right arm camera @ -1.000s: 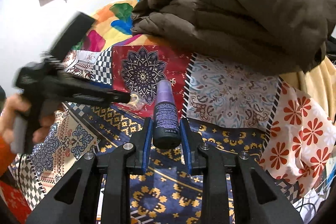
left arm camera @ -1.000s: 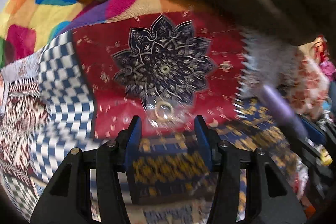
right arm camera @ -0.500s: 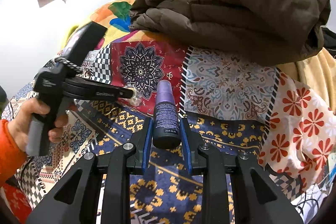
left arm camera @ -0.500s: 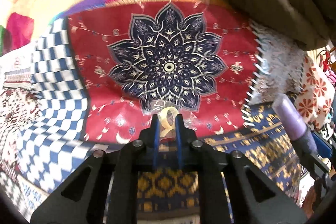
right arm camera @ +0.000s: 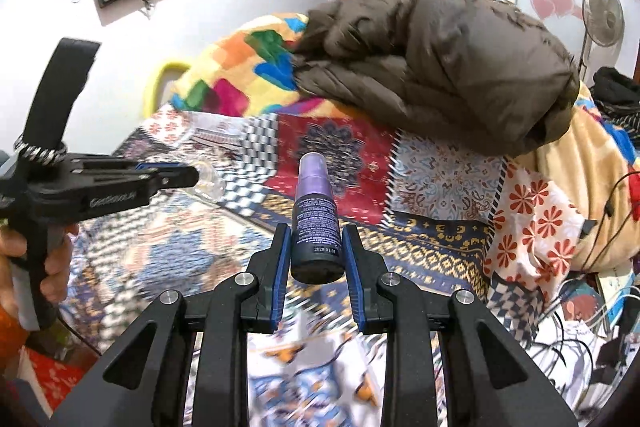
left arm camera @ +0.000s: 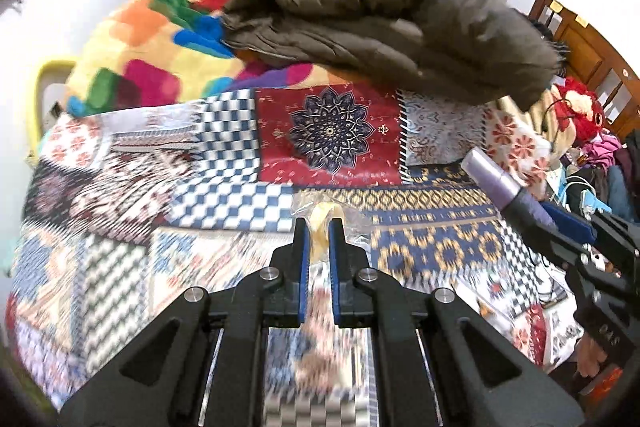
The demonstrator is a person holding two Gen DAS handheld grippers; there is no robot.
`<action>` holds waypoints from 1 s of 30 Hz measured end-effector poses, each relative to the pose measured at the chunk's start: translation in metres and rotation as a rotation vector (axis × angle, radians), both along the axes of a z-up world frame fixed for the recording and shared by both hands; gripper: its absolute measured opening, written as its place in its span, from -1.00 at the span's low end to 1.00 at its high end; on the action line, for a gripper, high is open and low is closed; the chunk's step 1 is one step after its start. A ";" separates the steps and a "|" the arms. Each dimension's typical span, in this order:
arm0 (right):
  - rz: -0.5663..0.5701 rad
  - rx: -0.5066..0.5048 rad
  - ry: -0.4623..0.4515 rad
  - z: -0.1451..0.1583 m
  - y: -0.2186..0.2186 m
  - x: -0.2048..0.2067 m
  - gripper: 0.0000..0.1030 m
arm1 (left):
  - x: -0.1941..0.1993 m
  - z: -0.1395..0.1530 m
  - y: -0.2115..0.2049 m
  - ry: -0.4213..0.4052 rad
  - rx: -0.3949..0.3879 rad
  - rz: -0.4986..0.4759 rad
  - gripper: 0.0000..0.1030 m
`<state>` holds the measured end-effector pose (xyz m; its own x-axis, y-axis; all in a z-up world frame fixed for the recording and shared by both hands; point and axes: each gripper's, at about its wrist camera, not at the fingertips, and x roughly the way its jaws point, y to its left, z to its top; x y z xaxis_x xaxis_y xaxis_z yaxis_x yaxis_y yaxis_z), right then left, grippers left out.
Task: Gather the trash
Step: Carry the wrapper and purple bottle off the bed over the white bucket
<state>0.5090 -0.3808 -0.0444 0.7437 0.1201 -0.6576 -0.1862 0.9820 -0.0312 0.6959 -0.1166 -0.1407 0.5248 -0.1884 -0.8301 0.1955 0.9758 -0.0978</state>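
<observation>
Two pairs of tongs were clamped above the patchwork bedspread [left arm camera: 224,195]: left tongs [left arm camera: 318,227] on a clear plastic wrapper [left arm camera: 322,223], right tongs [right arm camera: 316,235] on a purple bottle [right arm camera: 316,223].

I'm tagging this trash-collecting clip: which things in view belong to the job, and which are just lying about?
Job:
- clear plastic wrapper, pinched in left gripper
- purple spray bottle, clamped in right gripper

Lying about:
- brown puffer jacket
- patchwork bedspread
- colourful fleece blanket
- standing fan
</observation>
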 end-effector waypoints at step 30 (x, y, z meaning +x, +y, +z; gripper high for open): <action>0.357 -0.006 -0.005 0.031 0.229 -0.229 -0.54 | -0.398 0.130 0.209 -0.207 0.033 0.412 -0.86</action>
<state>0.2798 -0.1521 -0.0133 0.6584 0.3690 -0.6560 -0.5177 0.8547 -0.0388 0.2980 0.0925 -0.0112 0.7060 0.0955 -0.7017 -0.1971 0.9782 -0.0651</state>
